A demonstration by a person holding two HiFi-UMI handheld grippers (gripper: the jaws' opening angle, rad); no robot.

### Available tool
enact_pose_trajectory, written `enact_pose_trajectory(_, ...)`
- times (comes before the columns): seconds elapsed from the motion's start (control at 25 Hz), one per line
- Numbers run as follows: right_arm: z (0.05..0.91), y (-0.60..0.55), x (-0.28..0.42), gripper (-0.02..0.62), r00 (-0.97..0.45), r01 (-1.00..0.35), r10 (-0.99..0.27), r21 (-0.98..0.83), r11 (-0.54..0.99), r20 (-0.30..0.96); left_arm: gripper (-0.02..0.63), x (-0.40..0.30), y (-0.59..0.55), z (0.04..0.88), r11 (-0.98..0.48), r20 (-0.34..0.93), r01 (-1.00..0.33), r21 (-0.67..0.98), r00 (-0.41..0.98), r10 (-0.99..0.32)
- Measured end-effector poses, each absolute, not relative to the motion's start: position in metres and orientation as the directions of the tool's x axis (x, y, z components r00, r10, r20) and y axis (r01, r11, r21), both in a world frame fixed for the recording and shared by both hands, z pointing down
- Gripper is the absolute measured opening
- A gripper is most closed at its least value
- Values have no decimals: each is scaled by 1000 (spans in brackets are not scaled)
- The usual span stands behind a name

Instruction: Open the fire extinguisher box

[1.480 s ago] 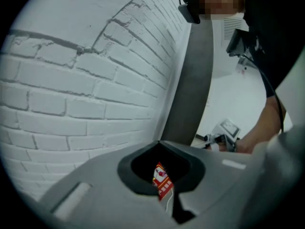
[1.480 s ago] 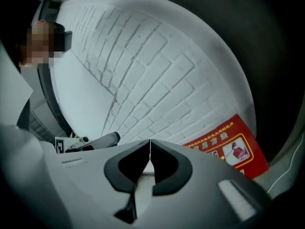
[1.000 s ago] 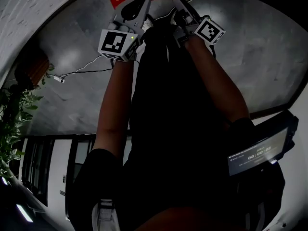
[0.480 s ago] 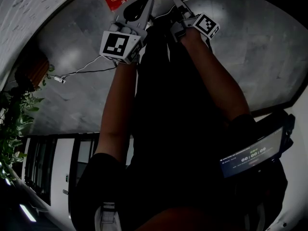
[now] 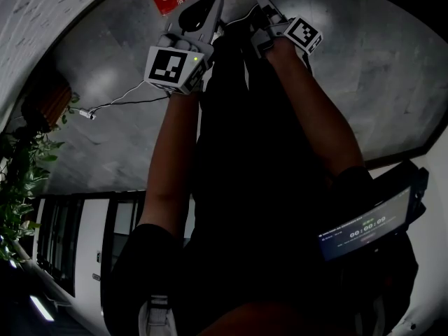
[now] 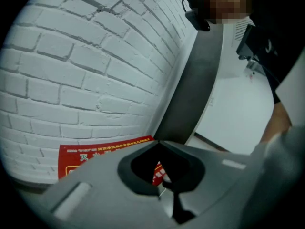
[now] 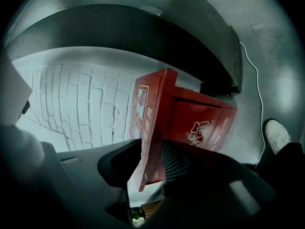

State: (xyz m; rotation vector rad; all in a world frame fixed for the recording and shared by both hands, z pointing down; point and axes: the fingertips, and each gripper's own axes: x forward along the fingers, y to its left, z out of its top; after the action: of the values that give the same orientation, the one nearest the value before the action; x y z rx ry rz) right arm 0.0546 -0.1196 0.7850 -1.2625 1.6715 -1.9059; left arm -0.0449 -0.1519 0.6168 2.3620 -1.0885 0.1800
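Red box point(image 7: 200, 120) — white Chinese lettering, illegible

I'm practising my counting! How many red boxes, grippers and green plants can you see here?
Red fire extinguisher box: 1
Grippers: 2 (left gripper, shut; right gripper, jaws opening, the box's lid between them)
Green plant: 1
Total: 4
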Motion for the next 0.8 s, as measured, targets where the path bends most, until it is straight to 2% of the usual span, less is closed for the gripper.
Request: enact_pose_trajectory(0.8,767,-130,55,98,-551,-320,-729,-910,-264,406,2,-43,-151,616,-540,333,-737,406,670,-664)
